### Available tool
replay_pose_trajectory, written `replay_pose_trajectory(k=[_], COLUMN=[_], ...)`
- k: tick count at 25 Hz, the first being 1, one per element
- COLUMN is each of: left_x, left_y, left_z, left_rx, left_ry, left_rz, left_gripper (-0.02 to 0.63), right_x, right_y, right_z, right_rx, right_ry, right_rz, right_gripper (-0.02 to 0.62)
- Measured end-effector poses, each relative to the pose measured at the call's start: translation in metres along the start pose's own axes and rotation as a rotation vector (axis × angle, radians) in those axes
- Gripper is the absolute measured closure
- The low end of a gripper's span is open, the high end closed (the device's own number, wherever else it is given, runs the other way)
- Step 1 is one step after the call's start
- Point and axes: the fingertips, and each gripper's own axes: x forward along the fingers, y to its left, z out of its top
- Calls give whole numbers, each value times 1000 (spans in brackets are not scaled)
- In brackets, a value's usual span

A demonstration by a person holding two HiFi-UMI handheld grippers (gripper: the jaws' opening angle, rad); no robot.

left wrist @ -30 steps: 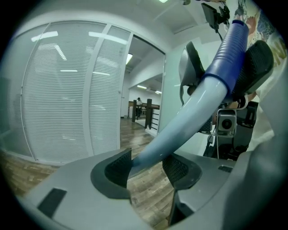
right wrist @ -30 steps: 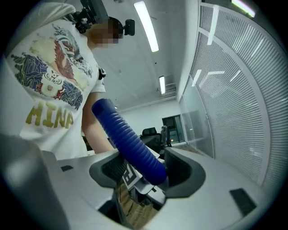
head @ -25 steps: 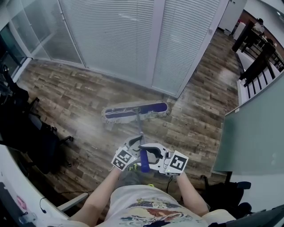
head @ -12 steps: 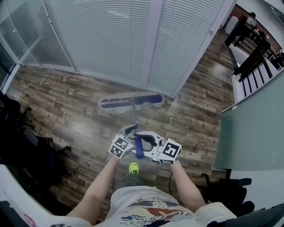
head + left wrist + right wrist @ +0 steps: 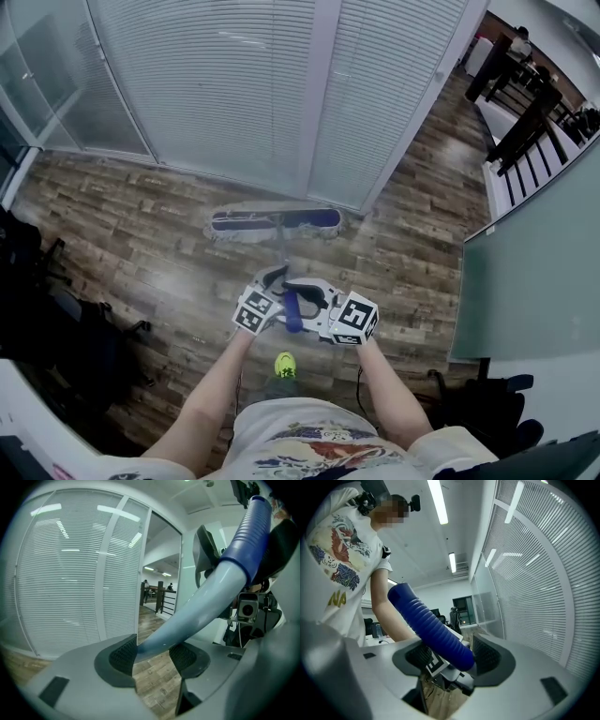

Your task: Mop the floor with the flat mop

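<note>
The flat mop's blue and white head (image 5: pixel 275 222) lies flat on the wood floor, close to the foot of the blinds wall. Its grey pole (image 5: pixel 283 262) runs back to a ribbed blue grip (image 5: pixel 292 314) in front of the person. My left gripper (image 5: pixel 275 278) is shut on the grey pole (image 5: pixel 187 616), which passes between the dark pads (image 5: pixel 123 654). Just behind it, my right gripper (image 5: pixel 300 291) is shut on the blue grip (image 5: pixel 436 630), which lies across its pads (image 5: pixel 486 657). The two grippers sit close together.
A glass wall with white blinds (image 5: pixel 234 84) stands just beyond the mop head. Dark office chairs (image 5: pixel 56 319) crowd the left side. A grey-green panel (image 5: pixel 534 272) rises at the right, with black railings (image 5: pixel 525 122) behind it. A yellow-green shoe (image 5: pixel 284 364) is below the grippers.
The mop head has slid forward to the base of the blinds wall and straightened parallel to it. Both grippers followed with the handle, mostly in the first half second.
</note>
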Motion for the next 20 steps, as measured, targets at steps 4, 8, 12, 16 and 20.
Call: replay_pose_trajectory(k=[4, 8, 12, 16, 20], left_x=[-16, -25, -30, -36, -38], left_y=[-18, -43, -76, -121, -174], left_z=[-8, -11, -12, -26, -30], left_rx=[-7, -25, -40, -30, -30], left_ry=[-4, -25, -46, -25, -27], left_rz=[15, 22, 21, 22, 19], left_gripper=[414, 413, 413, 413, 412], right_x=[-1, -13, -34, -59, -95], right_y=[27, 51, 76, 115, 153], right_z=[-4, -4, -8, -26, -34], right_rx=[-8, -1, -2, -15, -3], right_ry=[8, -11, -6, 64, 57], right_rz=[14, 14, 10, 30, 26], right_gripper=[345, 345, 345, 345, 345])
